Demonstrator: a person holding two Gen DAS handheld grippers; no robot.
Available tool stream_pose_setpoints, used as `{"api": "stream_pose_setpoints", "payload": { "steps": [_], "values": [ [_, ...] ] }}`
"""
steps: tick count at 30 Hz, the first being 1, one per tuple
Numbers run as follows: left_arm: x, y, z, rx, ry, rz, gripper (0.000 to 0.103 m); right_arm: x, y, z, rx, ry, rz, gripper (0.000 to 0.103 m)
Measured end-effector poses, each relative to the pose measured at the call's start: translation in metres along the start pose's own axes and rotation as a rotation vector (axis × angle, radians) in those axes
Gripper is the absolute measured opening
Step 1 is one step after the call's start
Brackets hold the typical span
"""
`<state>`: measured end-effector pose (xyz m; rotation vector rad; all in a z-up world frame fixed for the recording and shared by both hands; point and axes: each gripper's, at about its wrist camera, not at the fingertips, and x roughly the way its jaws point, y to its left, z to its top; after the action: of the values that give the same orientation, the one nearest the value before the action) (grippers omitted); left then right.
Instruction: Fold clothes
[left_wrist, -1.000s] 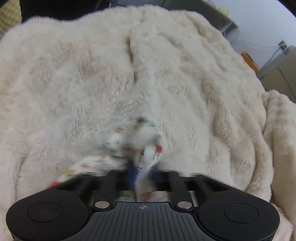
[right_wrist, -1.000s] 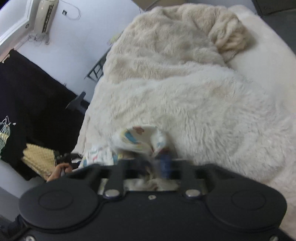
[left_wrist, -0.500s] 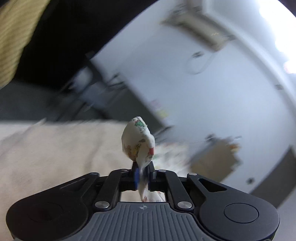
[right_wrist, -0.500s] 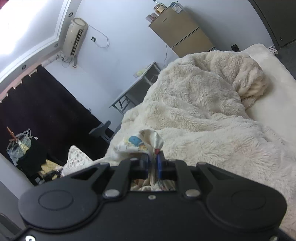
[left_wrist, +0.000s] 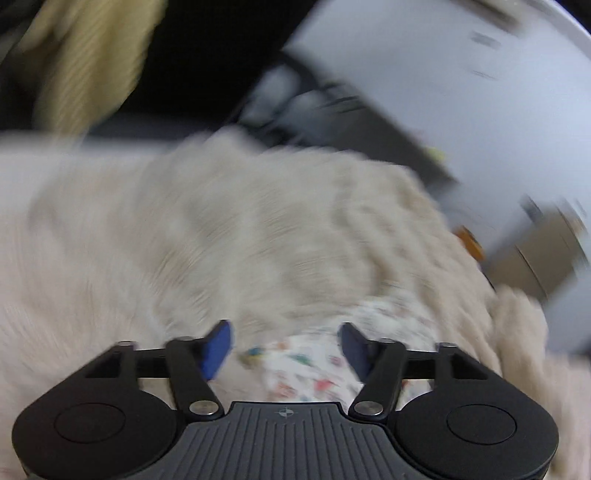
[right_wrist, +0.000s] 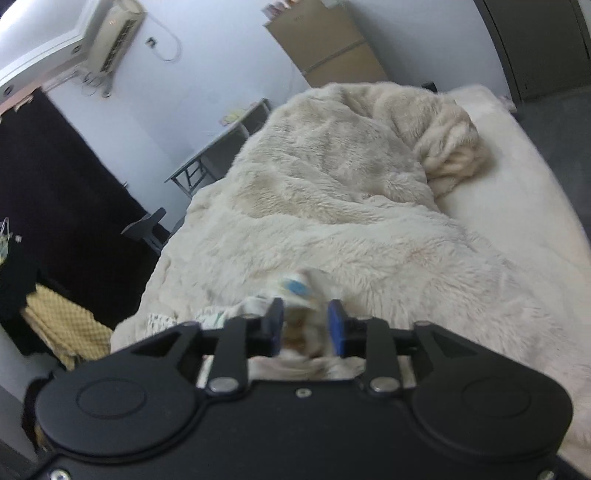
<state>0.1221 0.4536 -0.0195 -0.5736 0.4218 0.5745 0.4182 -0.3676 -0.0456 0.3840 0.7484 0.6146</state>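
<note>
The left gripper (left_wrist: 286, 341), clamped on the printed garment (left_wrist: 314, 373) half a second ago, now gapes wide; the cloth lies loose on the fluffy blanket (left_wrist: 221, 240), nearer its right finger. The right gripper (right_wrist: 304, 325) has also parted, its jaws half spread with the cloth bunched between them. Both corners look released, so this fold seems laid down.

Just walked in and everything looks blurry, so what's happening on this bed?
A person with a handheld tool in each hand is working on a small printed garment lying on a fluffy cream blanket. The left tool is open wide, with the garment on the blanket between and past its fingers. The right tool is also open, with cloth bunched in the gap but not clamped. No fold shows yet.
</note>
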Motion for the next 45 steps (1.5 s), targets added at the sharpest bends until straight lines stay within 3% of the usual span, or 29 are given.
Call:
{"api": "stream_pose_setpoints", "payload": {
  "steps": [2,5,6,8,9,11,14,18,22,24,25,26,29,32,36,38,39,43,45],
  "values": [
    [-0.035,-0.02,-0.002,0.147,-0.084,0.02,0.096,-0.016,0.014,-0.018,-0.081,0.006,-0.003,0.045],
    [-0.099,-0.033,-0.021,0.321,-0.152,-0.013,0.102,-0.034,0.038,-0.049,-0.223,0.032,-0.002,0.055],
    [-0.106,-0.039,-0.021,0.36,-0.159,-0.022,0.102,-0.045,0.051,-0.068,-0.325,0.054,-0.001,0.055],
    [-0.147,-0.048,-0.038,0.55,-0.14,-0.117,0.102,-0.06,0.069,-0.094,-0.467,0.066,0.003,0.055],
    [-0.153,-0.054,-0.039,0.594,-0.128,-0.146,0.102,-0.077,0.081,-0.114,-0.577,0.054,0.019,0.056],
    [-0.191,-0.059,-0.061,0.734,-0.129,-0.261,0.102,-0.106,0.099,-0.147,-0.747,0.015,0.045,0.064],
    [-0.229,-0.051,-0.1,0.795,-0.202,-0.364,0.102,-0.127,0.121,-0.187,-0.976,-0.002,0.008,0.068],
    [-0.258,-0.038,-0.142,0.833,-0.124,-0.553,0.102,-0.112,0.146,-0.235,-1.262,0.042,-0.095,0.068],
    [-0.268,-0.026,-0.184,0.918,-0.052,-0.641,0.101,-0.081,0.154,-0.261,-1.409,0.0,-0.181,0.065],
    [-0.262,-0.024,-0.196,0.968,0.006,-0.638,0.1,-0.069,0.161,-0.266,-1.423,-0.092,-0.193,0.048],
    [-0.255,-0.025,-0.2,0.993,0.036,-0.641,0.1,-0.066,0.164,-0.266,-1.417,-0.12,-0.186,0.027],
    [-0.248,-0.028,-0.203,1.017,0.068,-0.644,0.1,-0.066,0.166,-0.268,-1.431,-0.098,-0.16,0.0],
    [-0.249,-0.037,-0.23,1.13,0.124,-0.657,0.098,-0.075,0.168,-0.271,-1.505,-0.044,-0.159,0.0],
    [-0.257,-0.043,-0.258,1.247,0.182,-0.699,0.09,-0.117,0.171,-0.258,-1.485,-0.003,-0.141,0.0],
    [-0.258,-0.054,-0.281,1.335,0.11,-0.648,0.08,-0.155,0.181,-0.26,-1.47,0.108,-0.092,0.0],
    [-0.255,-0.056,-0.284,1.344,0.073,-0.607,0.068,-0.15,0.184,-0.277,-1.502,0.19,-0.081,0.002],
    [-0.248,-0.054,-0.287,1.353,0.053,-0.571,0.057,-0.147,0.185,-0.286,-1.538,0.194,-0.105,0.003],
    [-0.24,-0.038,-0.294,1.388,0.048,-0.483,0.054,-0.145,0.175,-0.296,-1.549,0.114,-0.141,0.041],
    [-0.24,-0.029,-0.296,1.382,0.049,-0.466,0.054,-0.144,0.167,-0.297,-1.536,0.081,-0.144,0.042]
  ]
}}
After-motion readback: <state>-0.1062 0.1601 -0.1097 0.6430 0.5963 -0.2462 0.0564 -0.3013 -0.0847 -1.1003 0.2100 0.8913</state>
